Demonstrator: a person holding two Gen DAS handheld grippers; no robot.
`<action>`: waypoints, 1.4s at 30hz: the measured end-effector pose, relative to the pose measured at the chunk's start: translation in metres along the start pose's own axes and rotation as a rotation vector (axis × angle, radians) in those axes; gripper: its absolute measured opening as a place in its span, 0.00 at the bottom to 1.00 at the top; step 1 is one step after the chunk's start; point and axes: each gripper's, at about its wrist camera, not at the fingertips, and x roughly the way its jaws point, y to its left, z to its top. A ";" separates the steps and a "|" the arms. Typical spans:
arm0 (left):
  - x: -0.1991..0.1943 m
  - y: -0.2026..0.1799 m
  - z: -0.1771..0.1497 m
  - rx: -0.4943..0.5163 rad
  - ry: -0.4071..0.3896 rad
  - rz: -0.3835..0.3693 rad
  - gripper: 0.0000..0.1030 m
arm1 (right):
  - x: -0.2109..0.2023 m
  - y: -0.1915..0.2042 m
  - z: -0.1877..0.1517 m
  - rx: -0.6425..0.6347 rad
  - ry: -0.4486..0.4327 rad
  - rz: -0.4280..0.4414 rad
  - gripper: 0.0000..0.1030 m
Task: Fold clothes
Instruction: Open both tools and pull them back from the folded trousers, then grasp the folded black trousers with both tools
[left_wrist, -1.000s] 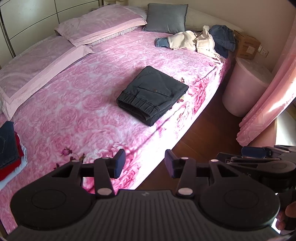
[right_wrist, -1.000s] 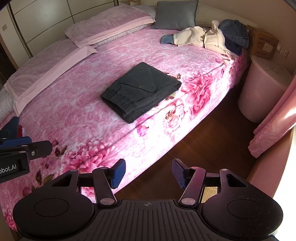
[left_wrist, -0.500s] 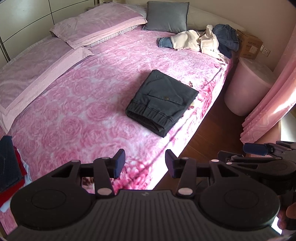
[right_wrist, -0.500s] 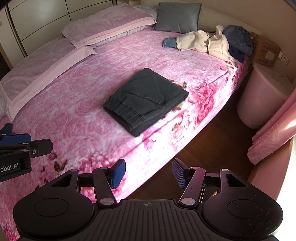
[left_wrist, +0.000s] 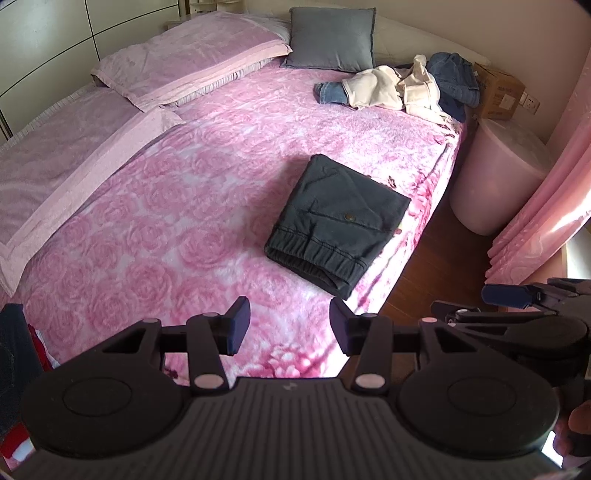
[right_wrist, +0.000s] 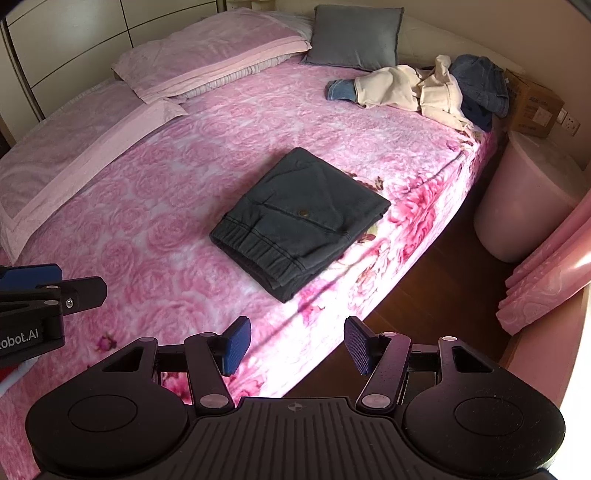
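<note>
Pink rose bedspread (right_wrist: 155, 206) under both my tongs. L gripper (left_wrist: 288, 325) & R gripper (right_wrist: 297, 343) both agape, nothing between pads. Dark trousers (right_wrist: 299, 221) lay folded near bed edge, that item looked done. Far corner: unfolded clothes heap (right_wrist: 417, 90) by grey cushion (right_wrist: 354, 37). Next, I judged: reach heap, pull one piece flat.

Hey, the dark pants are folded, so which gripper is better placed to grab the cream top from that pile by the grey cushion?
Probably right. The cream top lies at the bed's far right corner, and the right gripper, open and empty, sits on that side; the left gripper sits farther left.
</note>
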 end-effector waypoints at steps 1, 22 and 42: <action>0.001 0.002 0.002 -0.002 -0.005 0.002 0.42 | 0.002 0.002 0.003 -0.005 0.001 0.001 0.58; 0.109 0.041 0.065 -0.319 0.033 0.042 0.45 | 0.098 -0.087 0.126 -0.049 0.003 0.198 0.58; 0.280 0.002 -0.044 -1.155 0.067 -0.125 0.58 | 0.314 -0.205 0.239 -0.277 0.333 0.458 0.58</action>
